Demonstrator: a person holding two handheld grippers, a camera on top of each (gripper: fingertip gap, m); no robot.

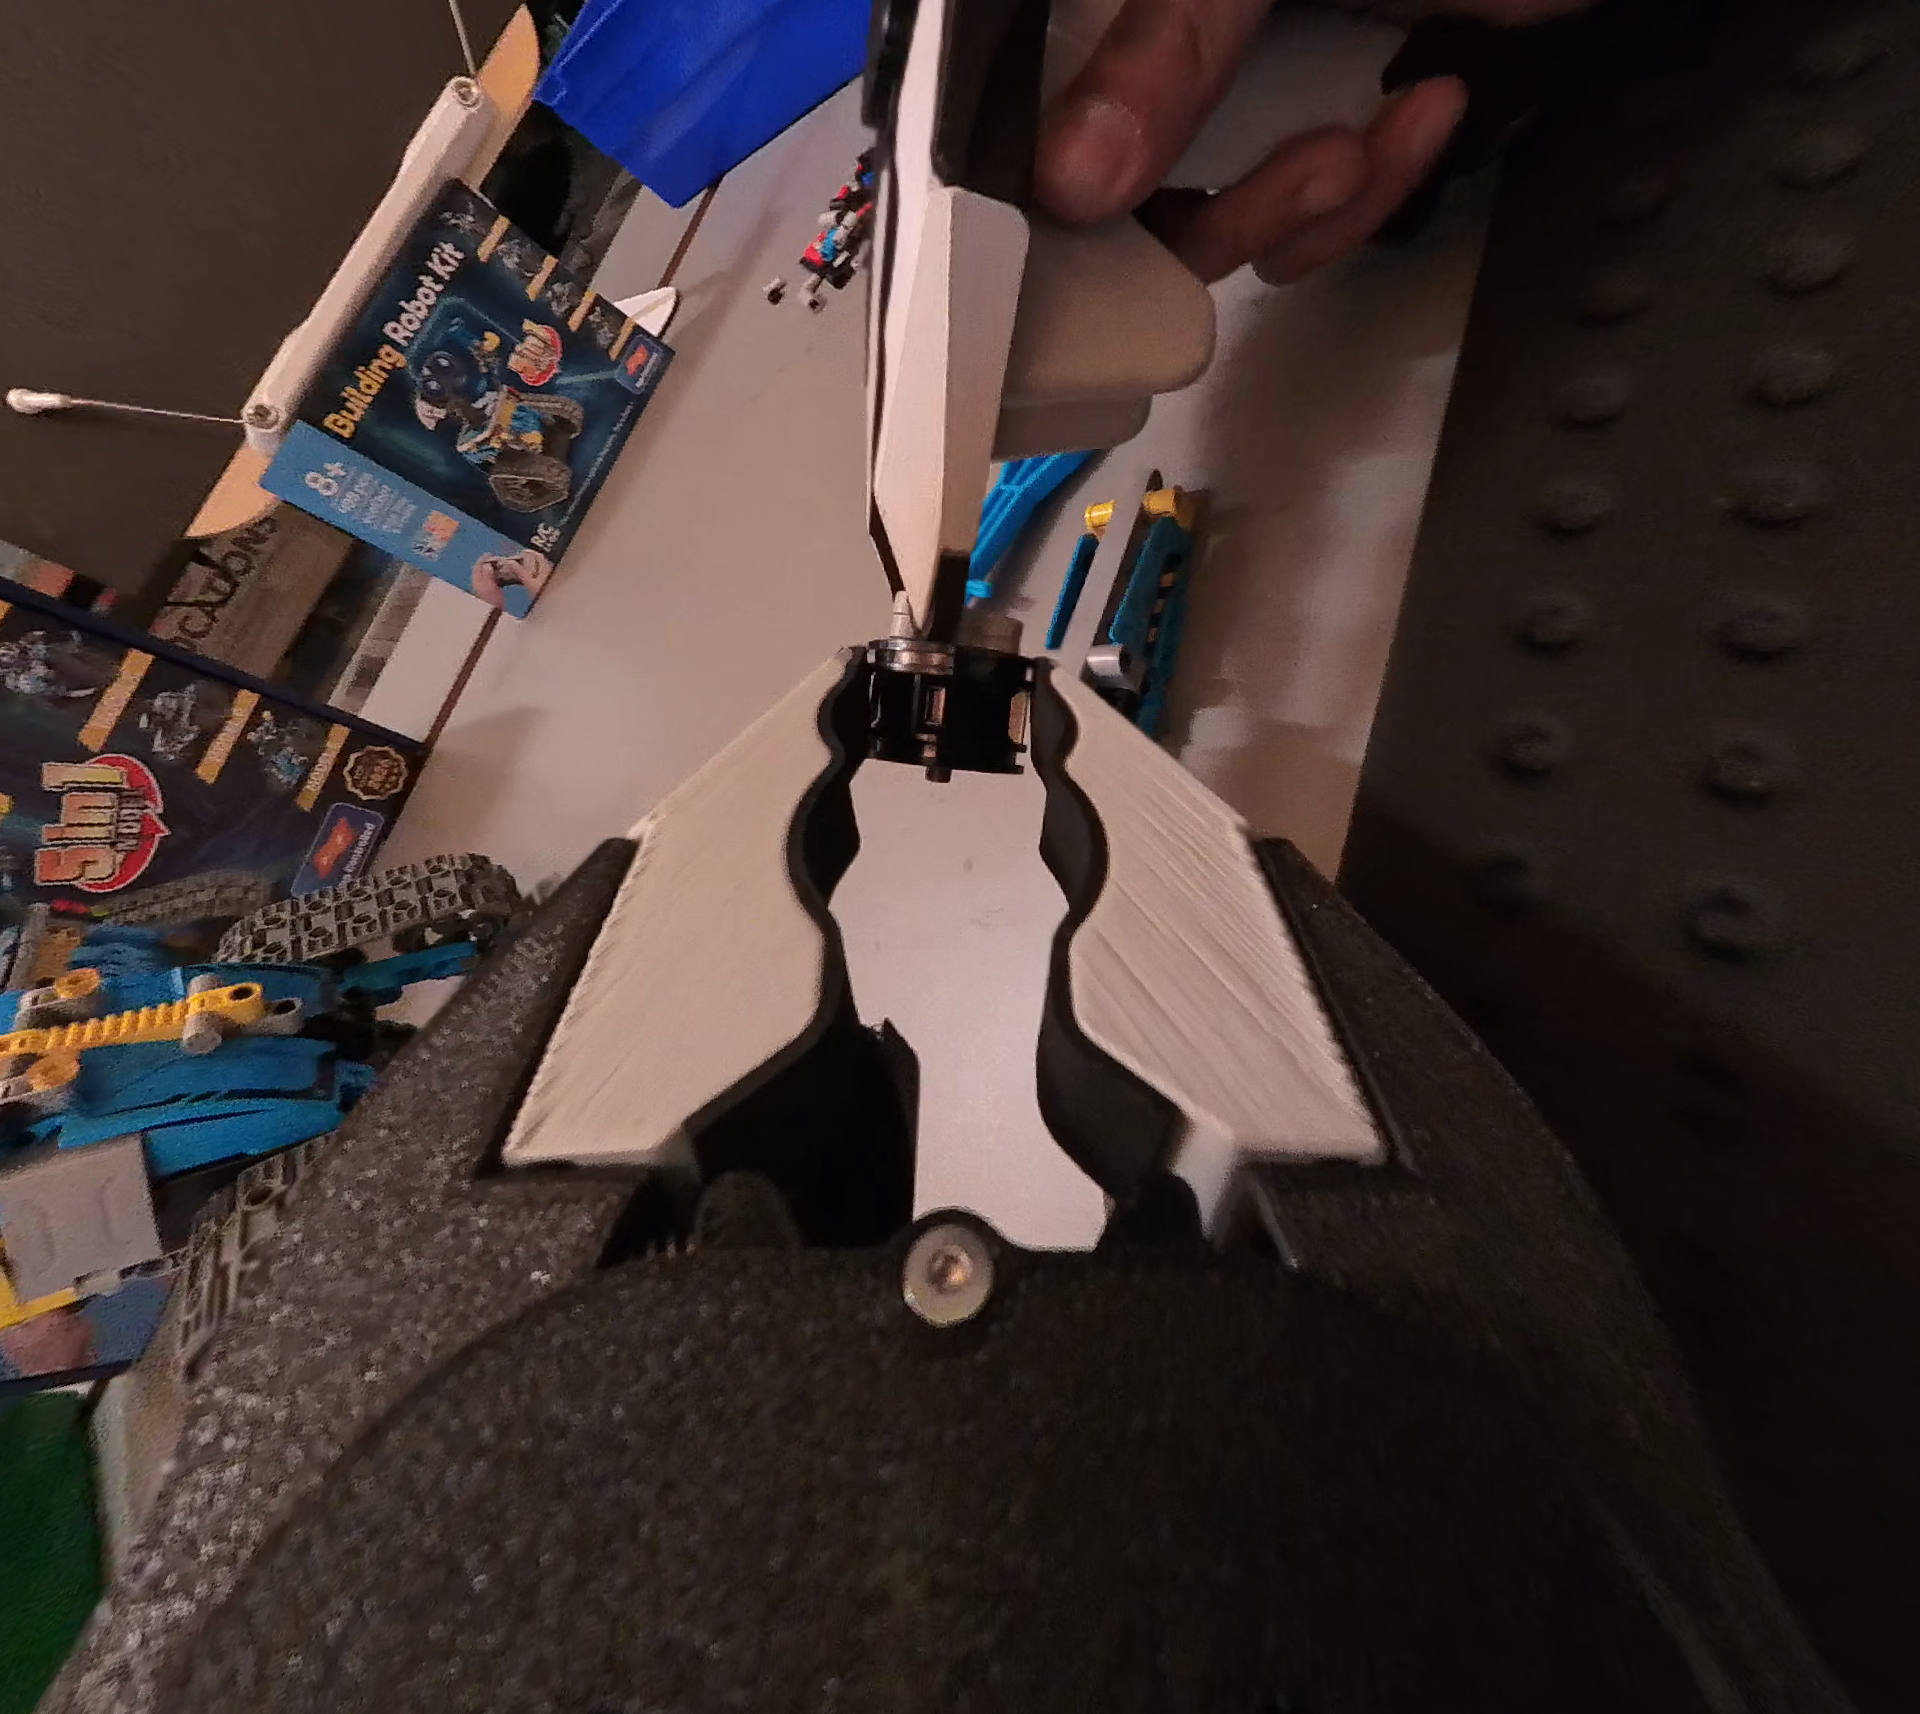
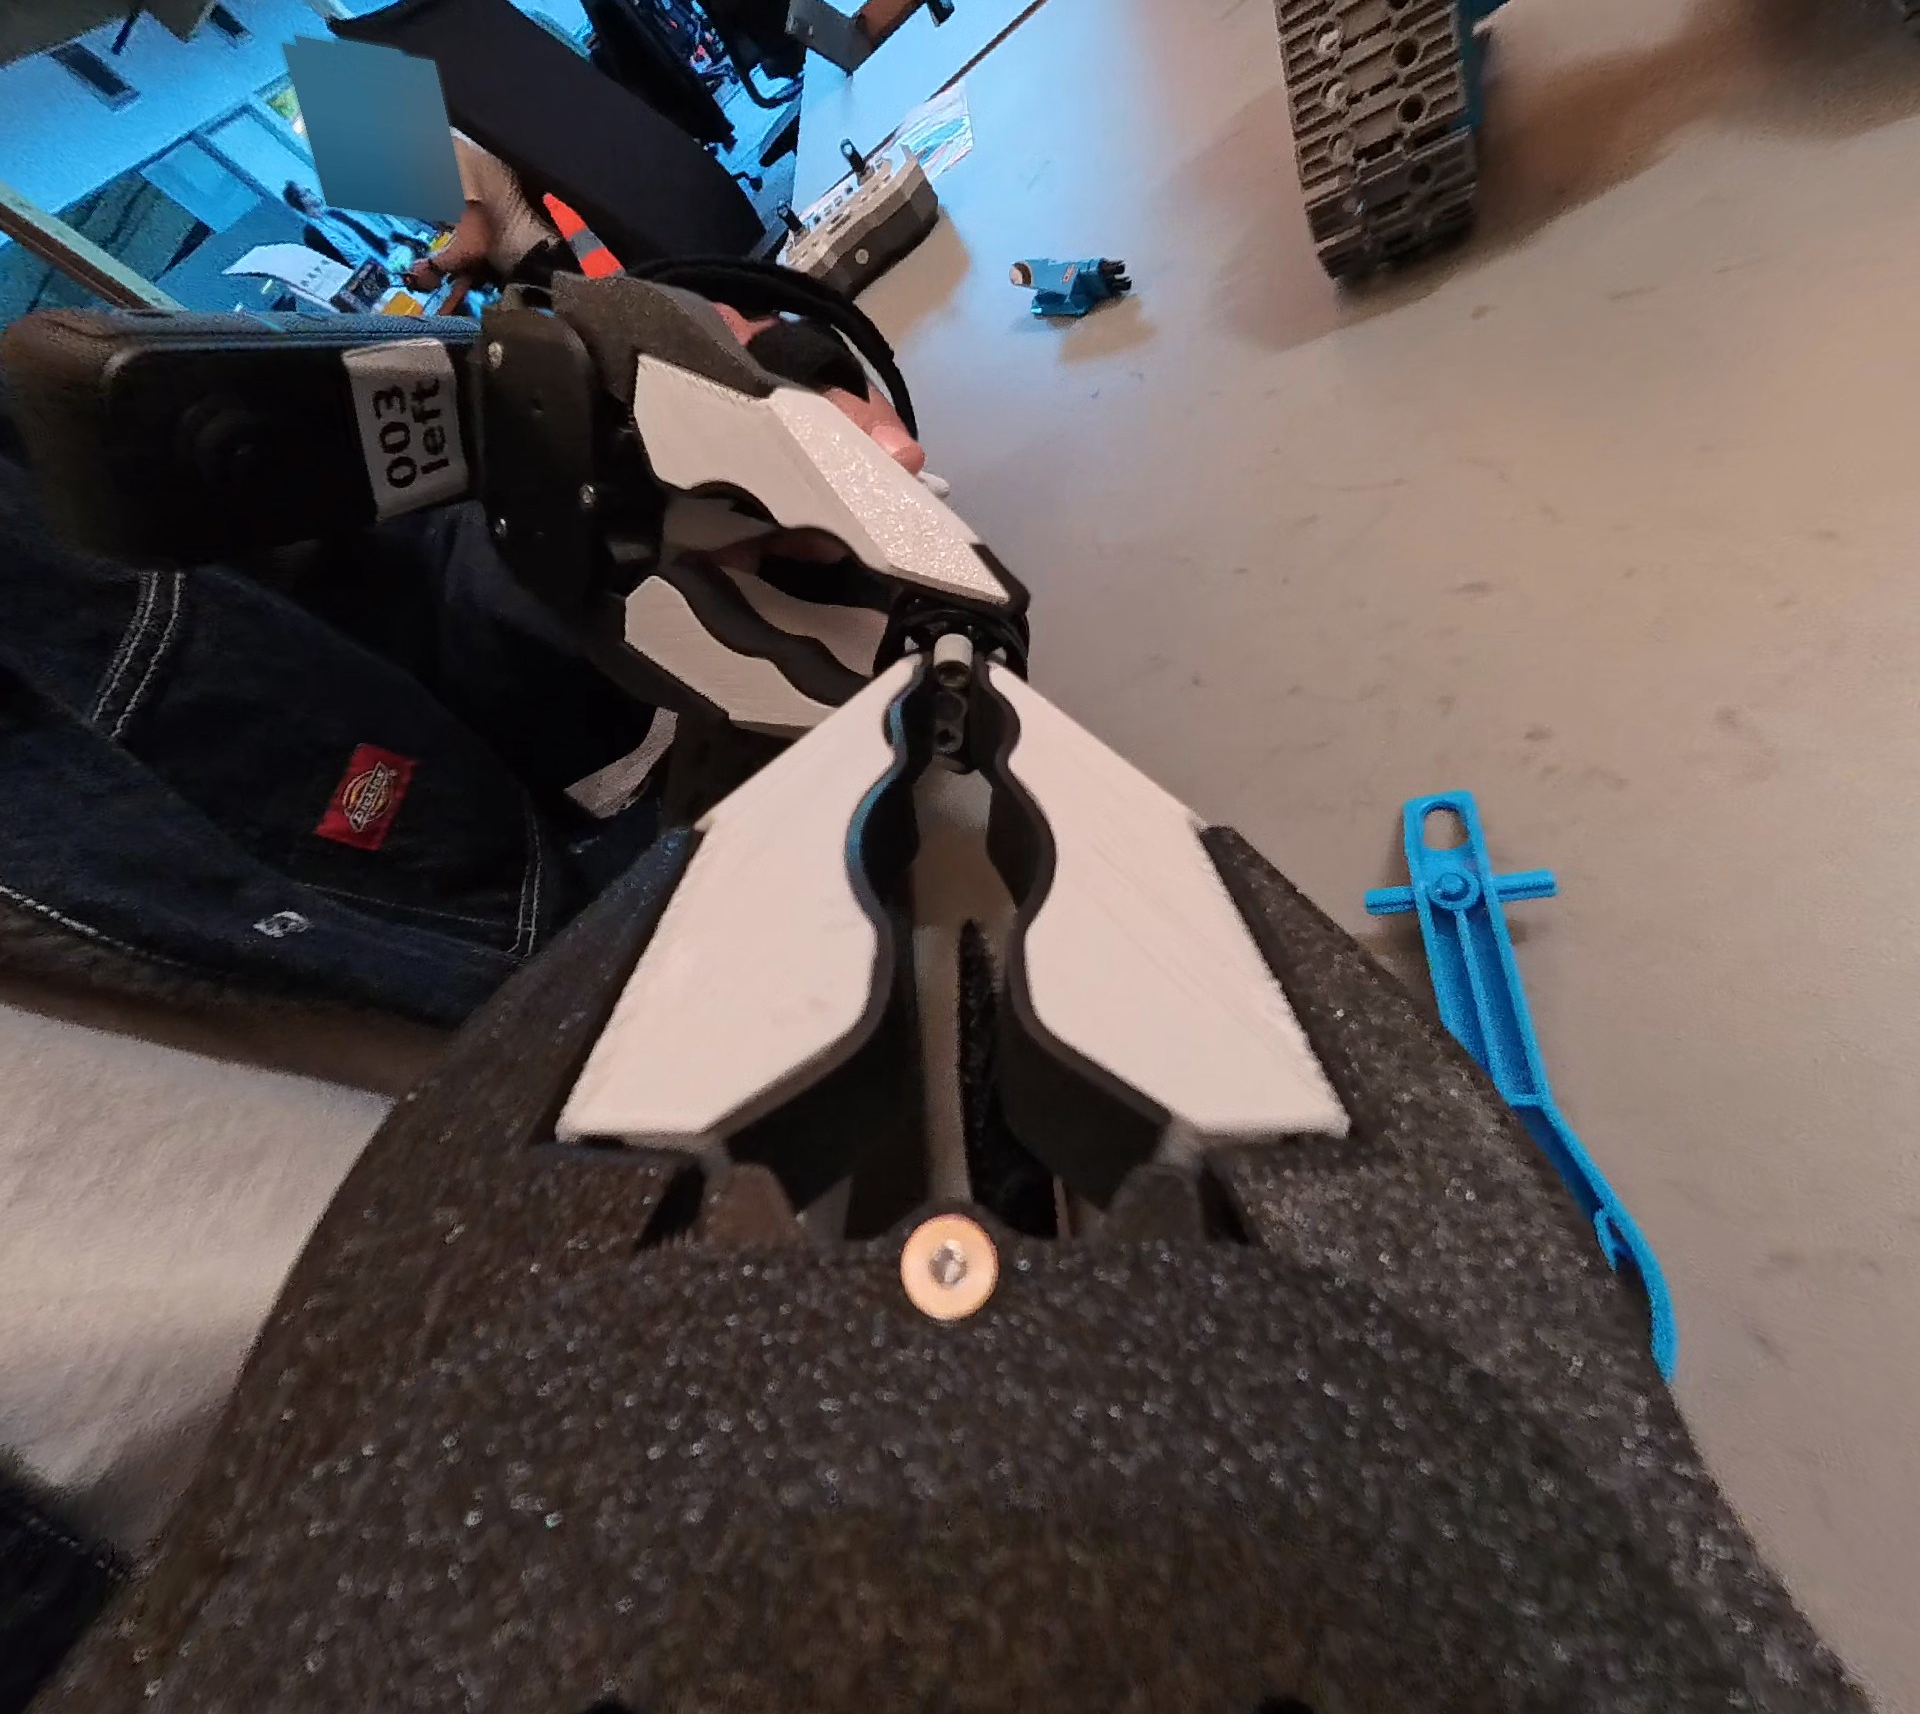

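Left wrist view: left gripper (image 1: 940, 714) pinches a small black part (image 1: 948, 719) above the bench (image 1: 665, 625).
Right gripper (image 2: 951, 698), jaws narrow on a grey pin (image 2: 952, 662), meets that part near the bench's front edge; seating the pin likely needs careful alignment.

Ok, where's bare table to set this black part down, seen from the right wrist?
Bare tabletop runs between the tracked vehicle, the small blue piece and the blue plastic tool. It is crowded where the left tongs, shut on the black part, meet the right tongs, shut on a small pin.
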